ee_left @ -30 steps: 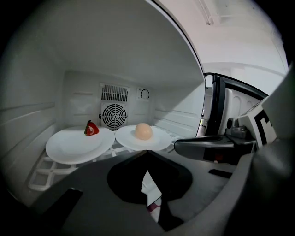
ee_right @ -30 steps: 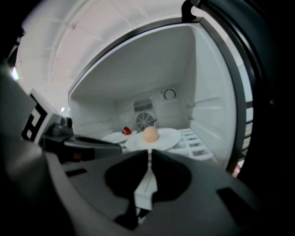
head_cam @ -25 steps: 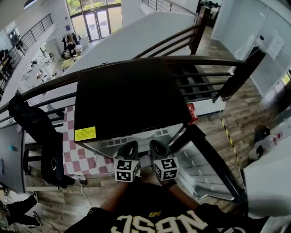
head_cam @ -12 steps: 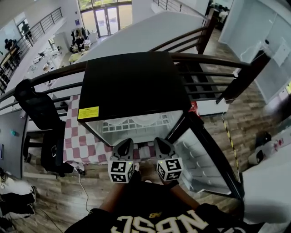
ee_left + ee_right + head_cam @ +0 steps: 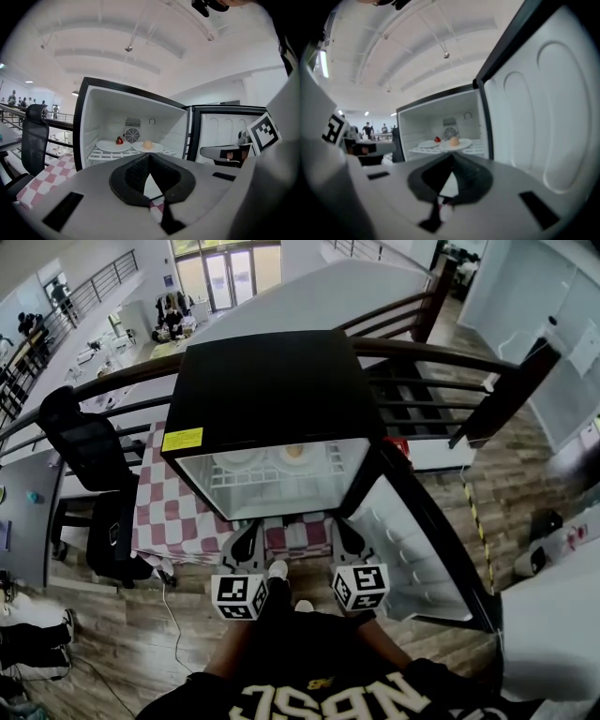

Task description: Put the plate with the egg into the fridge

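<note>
A black mini fridge stands open in front of me, its door swung out to the right. On its wire shelf rests a white plate with the egg, beside a second plate that carries a small red fruit. The egg plate shows deep inside in both gripper views. My left gripper and right gripper hang side by side in front of the fridge, apart from it. Both are shut with nothing between the jaws.
A black office chair stands left of the fridge, beside a red-and-white checked cloth. A dark railing runs behind. A white counter sits at the right. The floor is wood.
Both grippers have drawn back from the fridge opening and spread a little apart. The head view has shifted, so the shelf and both plates now show.
</note>
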### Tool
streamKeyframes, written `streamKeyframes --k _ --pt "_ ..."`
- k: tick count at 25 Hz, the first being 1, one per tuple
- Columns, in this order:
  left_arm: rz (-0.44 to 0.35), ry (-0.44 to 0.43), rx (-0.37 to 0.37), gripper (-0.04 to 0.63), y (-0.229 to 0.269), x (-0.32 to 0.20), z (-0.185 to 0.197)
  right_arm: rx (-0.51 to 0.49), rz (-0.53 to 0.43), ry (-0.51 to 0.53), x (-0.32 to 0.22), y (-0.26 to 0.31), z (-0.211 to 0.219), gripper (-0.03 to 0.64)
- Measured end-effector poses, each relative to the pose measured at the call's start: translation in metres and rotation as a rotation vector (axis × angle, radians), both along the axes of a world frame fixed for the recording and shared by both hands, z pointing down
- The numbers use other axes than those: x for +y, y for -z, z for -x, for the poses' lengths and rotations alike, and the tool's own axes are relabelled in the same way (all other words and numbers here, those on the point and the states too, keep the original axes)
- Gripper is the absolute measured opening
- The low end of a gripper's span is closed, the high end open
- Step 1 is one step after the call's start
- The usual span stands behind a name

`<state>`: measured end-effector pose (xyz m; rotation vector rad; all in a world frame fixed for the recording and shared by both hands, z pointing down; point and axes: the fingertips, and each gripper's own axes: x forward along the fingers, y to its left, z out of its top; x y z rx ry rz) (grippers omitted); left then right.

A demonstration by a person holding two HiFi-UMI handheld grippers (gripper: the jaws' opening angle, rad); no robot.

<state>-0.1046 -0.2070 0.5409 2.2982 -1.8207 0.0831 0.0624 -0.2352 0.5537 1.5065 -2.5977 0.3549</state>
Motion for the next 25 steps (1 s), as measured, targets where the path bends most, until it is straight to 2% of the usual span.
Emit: streamKeyframes --k 11,25 --pt "-0.044 0.016 -0.009 0.021 0.012 0.027 -0.017 0.027 -0.049 0.016 0.032 0.010 -0.014 0.020" --pt "-0.056 0.003 -0.013 0.021 0.014 0.030 -0.024 0.025 -0.071 -0.025 0.036 0.014 -0.026 0.020"
